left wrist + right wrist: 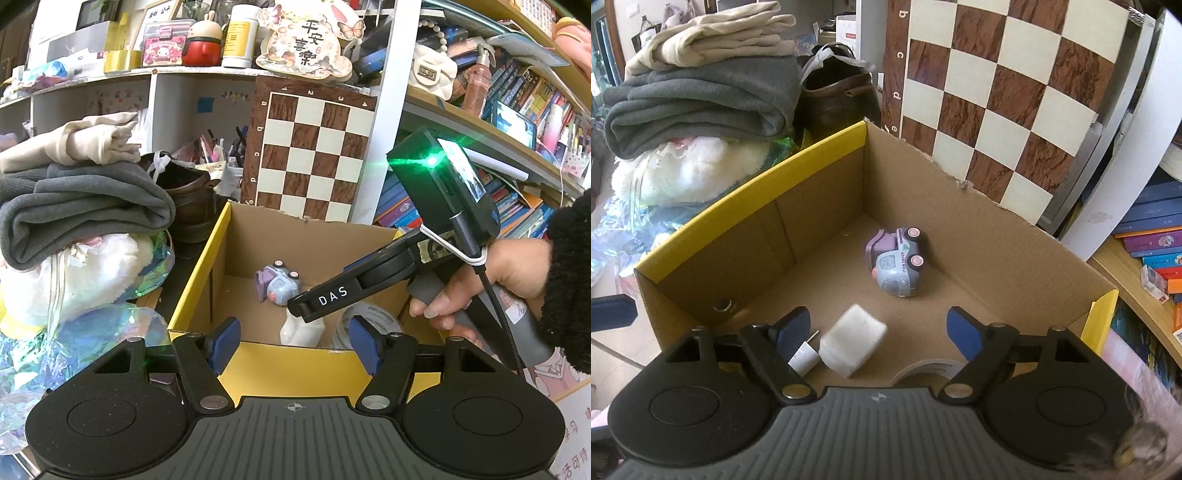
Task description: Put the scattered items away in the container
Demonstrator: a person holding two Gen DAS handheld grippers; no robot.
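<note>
A cardboard box [827,184] with yellow outer sides [295,365] stands open. Inside lie a purple and blue toy truck [897,264] on its side, a white block [853,341], a small white plug [803,356] and a tape roll [927,369]. The truck [277,286], the white block [301,330] and the tape roll [373,321] also show in the left wrist view. My right gripper [879,328] is open and empty, held over the box above the white block. My left gripper [293,343] is open and empty at the box's near wall.
A chessboard [997,96] leans behind the box. Folded grey and beige clothes [701,85], a white plush [690,173] and a brown shoe [838,99] are piled to the left. Bookshelves [517,147] stand on the right.
</note>
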